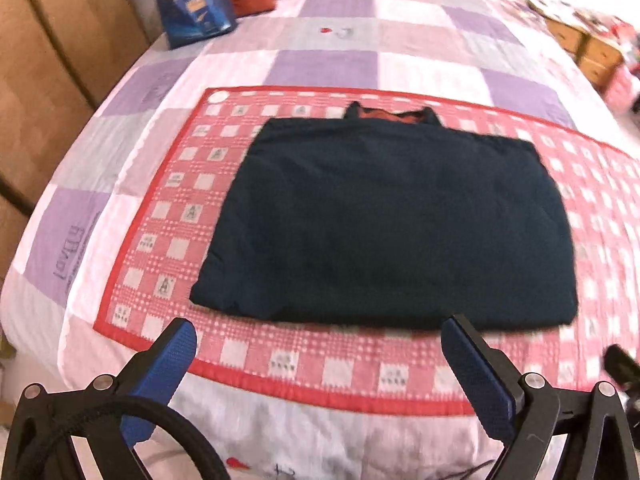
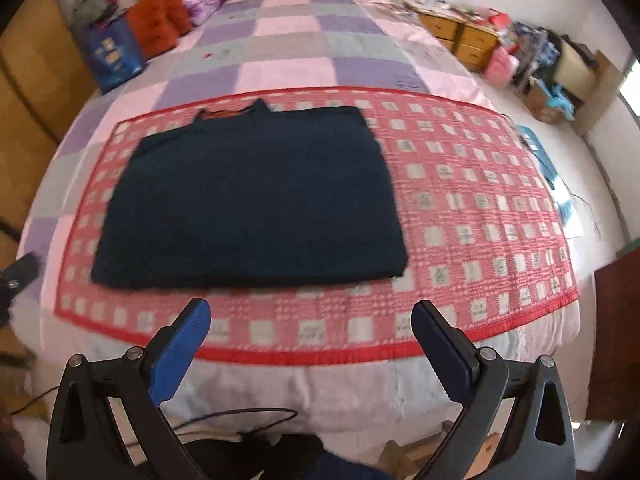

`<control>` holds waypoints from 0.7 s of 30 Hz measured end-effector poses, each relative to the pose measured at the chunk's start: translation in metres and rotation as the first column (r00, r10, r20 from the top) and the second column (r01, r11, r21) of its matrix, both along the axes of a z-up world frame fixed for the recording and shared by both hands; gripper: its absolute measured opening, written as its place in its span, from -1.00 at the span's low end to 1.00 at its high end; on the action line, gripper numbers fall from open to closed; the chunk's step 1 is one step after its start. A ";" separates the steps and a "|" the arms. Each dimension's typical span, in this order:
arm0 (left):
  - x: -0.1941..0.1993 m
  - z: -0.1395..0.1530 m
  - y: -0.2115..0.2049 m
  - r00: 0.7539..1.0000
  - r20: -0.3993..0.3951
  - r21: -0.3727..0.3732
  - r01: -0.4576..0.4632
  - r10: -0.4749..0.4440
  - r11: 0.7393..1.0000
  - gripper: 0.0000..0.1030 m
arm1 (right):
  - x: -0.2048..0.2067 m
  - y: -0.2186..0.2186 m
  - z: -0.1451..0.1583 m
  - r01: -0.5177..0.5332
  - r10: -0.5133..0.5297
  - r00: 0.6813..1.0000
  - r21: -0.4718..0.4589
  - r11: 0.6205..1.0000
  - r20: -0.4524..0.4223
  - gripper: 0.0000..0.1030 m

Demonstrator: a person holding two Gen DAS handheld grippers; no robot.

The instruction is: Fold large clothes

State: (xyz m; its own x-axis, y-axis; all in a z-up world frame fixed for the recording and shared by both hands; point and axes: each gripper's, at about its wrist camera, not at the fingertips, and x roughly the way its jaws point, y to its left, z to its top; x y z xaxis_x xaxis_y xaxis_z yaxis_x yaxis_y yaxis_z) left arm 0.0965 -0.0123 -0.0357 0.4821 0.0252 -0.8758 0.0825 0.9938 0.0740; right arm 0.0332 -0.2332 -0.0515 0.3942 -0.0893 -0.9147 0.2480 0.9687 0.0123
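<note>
A dark navy garment (image 1: 384,220) lies folded into a flat rectangle on a red-and-white checked mat (image 1: 168,216) on the bed. Its collar with orange lining (image 1: 390,115) points to the far side. It also shows in the right wrist view (image 2: 252,200) on the mat (image 2: 480,220). My left gripper (image 1: 318,332) is open and empty, just in front of the garment's near edge. My right gripper (image 2: 310,314) is open and empty, a little in front of the near edge, towards the garment's right corner.
The bed has a purple, pink and grey checked quilt (image 2: 288,52). A blue bag (image 1: 194,0) and red cushions (image 2: 160,20) sit at the far left. Wooden drawers (image 2: 460,38) with clutter stand at the far right. A cable (image 2: 240,416) hangs below the bed's near edge.
</note>
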 end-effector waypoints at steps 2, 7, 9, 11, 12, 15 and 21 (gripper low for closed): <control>-0.009 0.007 -0.007 0.999 0.003 -0.009 0.034 -0.034 0.999 0.97 | -0.009 0.014 0.008 -0.012 0.012 1.000 0.022 1.000 -0.012 0.99; -0.028 0.013 -0.014 0.997 -0.027 -0.047 0.072 -0.073 0.996 0.97 | -0.026 0.034 0.017 -0.016 0.015 1.000 -0.011 1.000 -0.022 0.99; -0.033 0.012 -0.016 0.996 -0.037 -0.047 0.080 -0.082 0.996 0.97 | -0.031 0.033 0.018 0.000 0.000 1.000 -0.007 1.000 -0.024 0.99; -0.037 0.010 -0.019 0.995 -0.043 -0.040 0.089 -0.090 0.995 0.97 | -0.035 0.031 0.019 0.024 -0.024 0.999 -0.003 1.000 -0.025 0.99; -0.038 0.010 -0.021 0.994 -0.044 -0.037 0.093 -0.095 0.995 0.97 | -0.036 0.029 0.018 0.036 -0.036 0.999 -0.003 0.999 -0.028 0.99; -0.040 0.009 -0.027 0.994 -0.052 -0.041 0.099 -0.101 0.994 0.97 | -0.039 0.023 0.015 0.062 -0.061 0.997 0.012 0.998 -0.046 0.99; -0.040 0.008 -0.036 0.992 -0.059 -0.037 0.114 -0.116 0.993 0.97 | -0.042 0.016 0.012 0.087 -0.087 0.995 0.012 0.996 -0.058 0.99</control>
